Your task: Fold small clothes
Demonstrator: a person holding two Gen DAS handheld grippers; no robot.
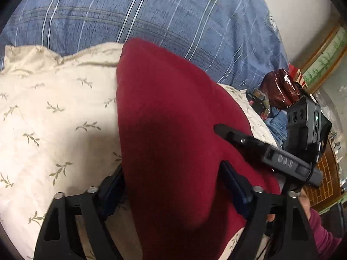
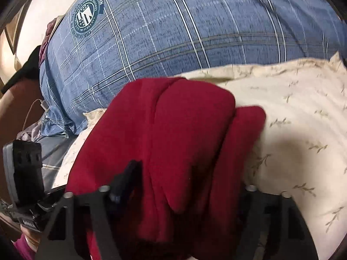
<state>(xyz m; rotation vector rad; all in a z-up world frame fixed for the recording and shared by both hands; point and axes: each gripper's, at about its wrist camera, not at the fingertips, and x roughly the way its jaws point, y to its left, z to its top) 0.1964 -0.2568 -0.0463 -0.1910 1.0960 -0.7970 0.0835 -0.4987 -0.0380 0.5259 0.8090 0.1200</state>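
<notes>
A dark red garment (image 1: 169,117) lies folded into layers on a cream leaf-print cloth (image 1: 54,112). My left gripper (image 1: 173,186) has its two fingers spread wide on either side of the red fabric, which bulges between them. In the left wrist view the right gripper (image 1: 219,127) reaches in from the right, its finger over the garment. In the right wrist view the red garment (image 2: 186,134) fills the space between the spread fingers of my right gripper (image 2: 186,182); its right finger is hidden under the cloth. The left gripper's body (image 2: 23,169) shows at the left edge.
A blue plaid quilt (image 1: 151,15) rises behind the cream cloth; it also shows in the right wrist view (image 2: 184,32). A shiny dark red bag (image 1: 279,88) and clutter sit at the right. A wooden cabinet (image 1: 325,173) stands beyond the bed edge.
</notes>
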